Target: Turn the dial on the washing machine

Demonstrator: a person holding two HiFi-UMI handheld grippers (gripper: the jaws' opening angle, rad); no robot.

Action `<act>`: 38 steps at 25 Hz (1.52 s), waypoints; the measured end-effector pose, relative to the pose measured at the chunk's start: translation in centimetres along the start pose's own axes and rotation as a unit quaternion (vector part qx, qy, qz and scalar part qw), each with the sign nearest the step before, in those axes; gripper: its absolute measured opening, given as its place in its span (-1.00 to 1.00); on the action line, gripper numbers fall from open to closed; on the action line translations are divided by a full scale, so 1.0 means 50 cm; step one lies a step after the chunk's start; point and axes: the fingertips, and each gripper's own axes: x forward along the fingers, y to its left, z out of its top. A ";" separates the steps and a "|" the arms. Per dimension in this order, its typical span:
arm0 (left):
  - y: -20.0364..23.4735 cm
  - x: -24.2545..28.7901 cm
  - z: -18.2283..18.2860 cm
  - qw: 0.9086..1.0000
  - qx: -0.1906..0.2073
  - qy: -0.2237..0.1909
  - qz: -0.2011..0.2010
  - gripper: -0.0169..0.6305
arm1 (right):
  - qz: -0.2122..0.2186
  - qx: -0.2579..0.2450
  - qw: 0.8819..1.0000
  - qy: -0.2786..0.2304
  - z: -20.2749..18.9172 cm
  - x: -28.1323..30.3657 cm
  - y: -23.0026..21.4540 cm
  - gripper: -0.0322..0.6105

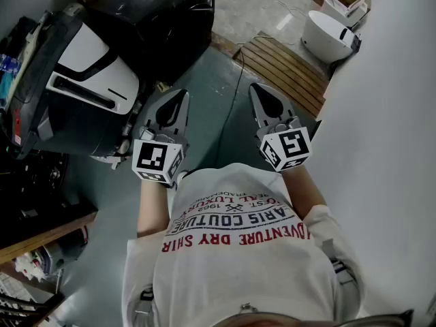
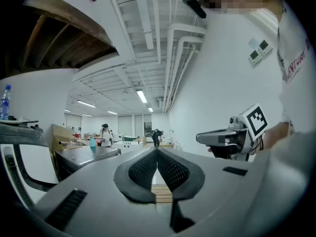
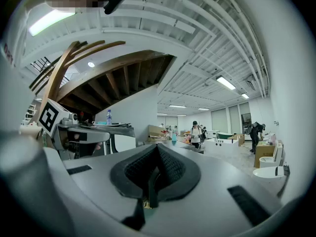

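Note:
The washing machine (image 1: 85,80), white with black panels, stands at the left in the head view; I cannot make out its dial. My left gripper (image 1: 181,96) is held in front of the person's chest, to the right of the machine and clear of it, its jaws shut on nothing. My right gripper (image 1: 258,88) hovers beside it, also shut and empty. In the left gripper view the pads (image 2: 148,169) meet along their length. The right gripper view shows the left gripper (image 3: 74,132) with the machine's white panel (image 3: 122,143) behind it.
A black appliance top (image 1: 160,9) lies beyond the washing machine. A wooden slatted pallet (image 1: 286,67) and white basins (image 1: 330,36) sit ahead on the right, along a white wall (image 1: 395,128). A cable (image 1: 235,107) crosses the green floor. People stand far off (image 3: 196,132).

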 end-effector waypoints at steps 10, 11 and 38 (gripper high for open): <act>-0.018 0.029 -0.003 1.000 -0.012 0.006 -0.010 -0.90 | 0.000 0.014 1.000 0.008 -0.015 -0.005 -0.026 -0.81; -0.019 0.033 -0.003 1.000 -0.014 0.006 -0.011 -0.90 | 0.001 0.017 1.000 0.008 -0.016 -0.006 -0.027 -0.81; 0.214 0.455 -0.121 0.995 -0.071 0.049 -0.049 -0.90 | -0.048 -0.030 0.997 0.055 -0.089 0.359 -0.320 -0.08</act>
